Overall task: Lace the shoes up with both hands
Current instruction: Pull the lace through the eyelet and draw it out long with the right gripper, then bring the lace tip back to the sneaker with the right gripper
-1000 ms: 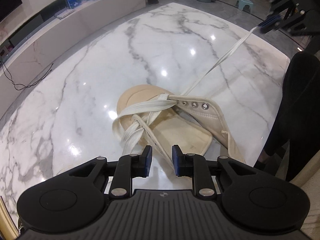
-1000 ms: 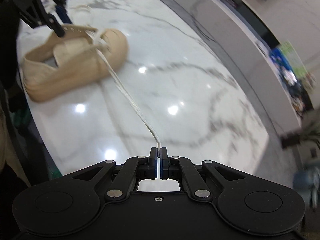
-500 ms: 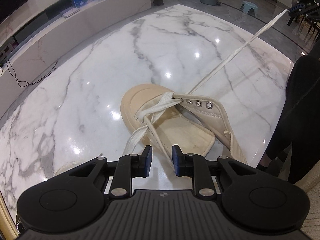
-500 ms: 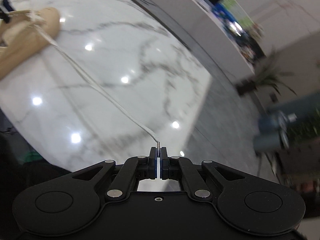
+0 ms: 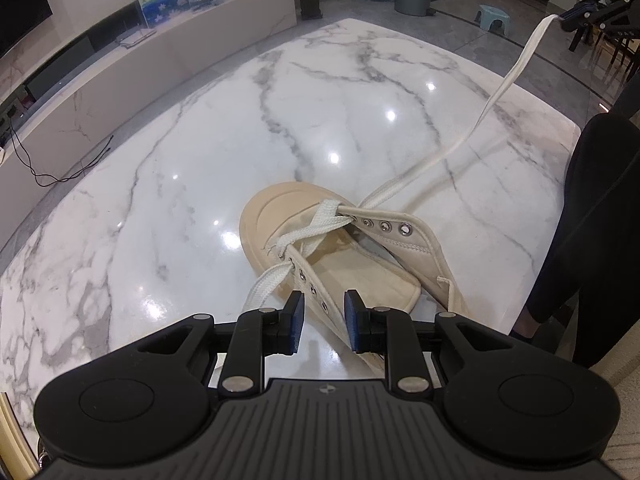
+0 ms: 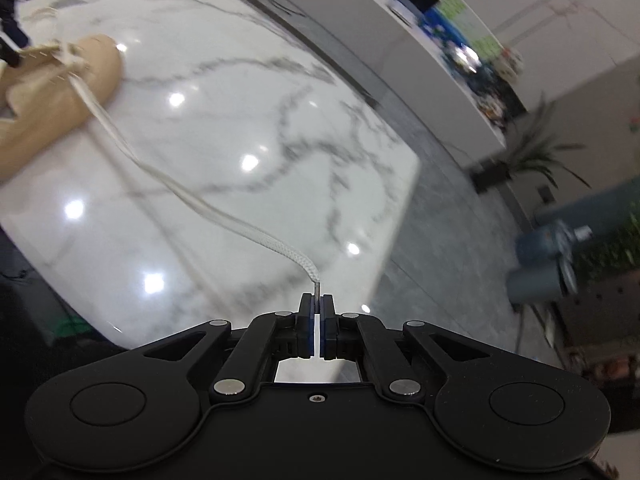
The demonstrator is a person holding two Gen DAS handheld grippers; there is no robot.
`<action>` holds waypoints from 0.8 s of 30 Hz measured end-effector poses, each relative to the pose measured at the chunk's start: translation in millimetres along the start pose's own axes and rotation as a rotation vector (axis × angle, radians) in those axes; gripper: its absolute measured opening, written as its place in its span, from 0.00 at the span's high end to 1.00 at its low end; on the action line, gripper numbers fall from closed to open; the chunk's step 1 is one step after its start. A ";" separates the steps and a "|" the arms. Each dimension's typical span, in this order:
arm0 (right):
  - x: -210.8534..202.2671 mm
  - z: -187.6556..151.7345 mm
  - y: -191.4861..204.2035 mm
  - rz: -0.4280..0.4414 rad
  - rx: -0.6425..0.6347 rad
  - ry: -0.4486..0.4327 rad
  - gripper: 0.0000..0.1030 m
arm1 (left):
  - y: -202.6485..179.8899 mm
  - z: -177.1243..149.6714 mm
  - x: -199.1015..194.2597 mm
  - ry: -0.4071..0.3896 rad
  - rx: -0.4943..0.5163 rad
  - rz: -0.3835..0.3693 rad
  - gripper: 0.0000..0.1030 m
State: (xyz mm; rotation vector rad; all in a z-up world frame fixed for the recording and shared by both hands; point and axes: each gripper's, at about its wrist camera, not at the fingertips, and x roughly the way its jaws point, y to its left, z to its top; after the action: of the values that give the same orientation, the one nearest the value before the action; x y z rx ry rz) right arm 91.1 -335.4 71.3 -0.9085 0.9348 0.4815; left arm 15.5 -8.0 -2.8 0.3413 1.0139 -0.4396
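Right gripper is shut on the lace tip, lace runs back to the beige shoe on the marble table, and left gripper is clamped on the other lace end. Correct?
Not quite. The left gripper is not clamped on anything: in the left wrist view its jaws stand apart over the shoe. The rest holds: the right gripper is shut on the lace tip, and the lace runs back to the shoe on the marble table.

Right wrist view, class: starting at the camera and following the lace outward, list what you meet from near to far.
right gripper fingers shut on the lace tip → white lace → beige shoe → left gripper
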 end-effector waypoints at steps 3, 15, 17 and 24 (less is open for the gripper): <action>-0.2 19.5 17.8 0.053 -0.059 -0.033 0.99 | -1.1 1.3 -3.6 -0.012 -0.002 0.002 0.80; 5.2 107.8 95.9 0.224 -0.321 -0.136 0.99 | 6.3 -4.2 -7.5 -0.050 -0.057 -0.019 0.80; 9.2 122.6 107.6 0.247 -0.350 -0.146 0.99 | 7.0 -5.0 -8.4 -0.053 -0.059 -0.019 0.80; 19.9 154.7 140.4 0.335 -0.445 -0.166 0.99 | 11.0 -5.3 -8.4 -0.061 -0.066 -0.052 0.80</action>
State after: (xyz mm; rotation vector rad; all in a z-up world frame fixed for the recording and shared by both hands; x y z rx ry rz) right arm 76.8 -129.3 34.1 -1.0947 0.8437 1.0663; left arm 13.3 5.6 2.6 0.2412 0.9771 -0.4596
